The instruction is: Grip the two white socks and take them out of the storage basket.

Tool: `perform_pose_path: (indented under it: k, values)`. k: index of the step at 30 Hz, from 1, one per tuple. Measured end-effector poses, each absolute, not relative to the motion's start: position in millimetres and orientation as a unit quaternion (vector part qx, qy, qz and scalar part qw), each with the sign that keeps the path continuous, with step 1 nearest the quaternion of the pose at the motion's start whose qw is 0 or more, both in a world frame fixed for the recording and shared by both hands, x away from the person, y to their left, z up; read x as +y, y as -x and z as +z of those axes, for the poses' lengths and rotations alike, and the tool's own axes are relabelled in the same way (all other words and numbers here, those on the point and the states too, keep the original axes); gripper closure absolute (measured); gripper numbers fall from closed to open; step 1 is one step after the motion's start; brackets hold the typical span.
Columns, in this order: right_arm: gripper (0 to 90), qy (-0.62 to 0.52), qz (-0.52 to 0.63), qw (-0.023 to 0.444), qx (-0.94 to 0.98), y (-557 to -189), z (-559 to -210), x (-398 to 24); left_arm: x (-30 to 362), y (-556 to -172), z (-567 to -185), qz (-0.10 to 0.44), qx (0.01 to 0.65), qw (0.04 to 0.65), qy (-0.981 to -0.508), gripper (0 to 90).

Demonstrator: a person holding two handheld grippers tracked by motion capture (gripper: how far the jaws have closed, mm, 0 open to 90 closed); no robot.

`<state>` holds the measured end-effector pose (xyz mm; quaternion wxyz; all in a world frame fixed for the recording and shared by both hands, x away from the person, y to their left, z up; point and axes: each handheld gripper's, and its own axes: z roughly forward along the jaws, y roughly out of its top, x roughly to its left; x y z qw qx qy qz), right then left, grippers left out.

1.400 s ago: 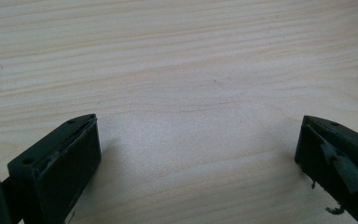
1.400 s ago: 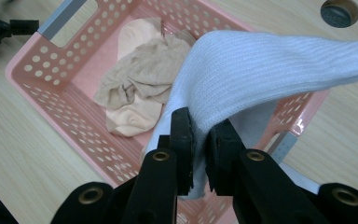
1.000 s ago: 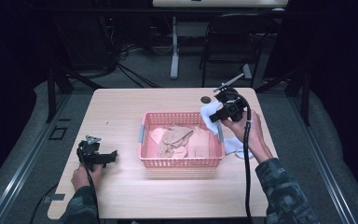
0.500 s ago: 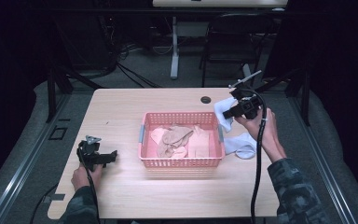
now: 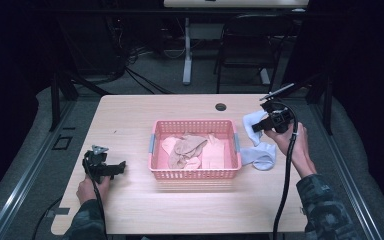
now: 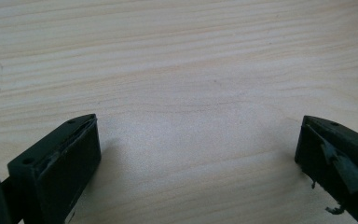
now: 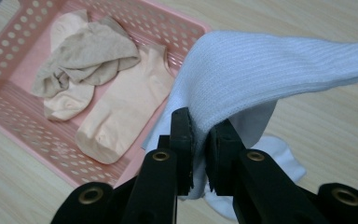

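Worktop light wood; right tool (image 5: 261, 125) clamped on white sock (image 5: 258, 150), basket (image 5: 195, 173) at 9 o'clock; lower gently, left tool (image 5: 122, 165) apart.

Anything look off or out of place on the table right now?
One thing: a white sock lies on the table right of the pink basket, not in it with the beige socks. The right gripper holds another white sock beside the basket. Nothing looks spilled or damaged.
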<state>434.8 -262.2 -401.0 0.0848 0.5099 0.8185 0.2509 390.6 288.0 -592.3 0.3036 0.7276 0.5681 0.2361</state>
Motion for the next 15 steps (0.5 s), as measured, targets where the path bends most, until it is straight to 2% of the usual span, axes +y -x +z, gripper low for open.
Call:
perform_pose_path:
  k: [15]
  values:
    - [81.8, -0.530, 0.241, 0.069, 0.810, -446.3, -439.0, -277.9, 287.7, -390.7, -592.3, 0.236, 0.569, 0.304, -0.727, 0.0]
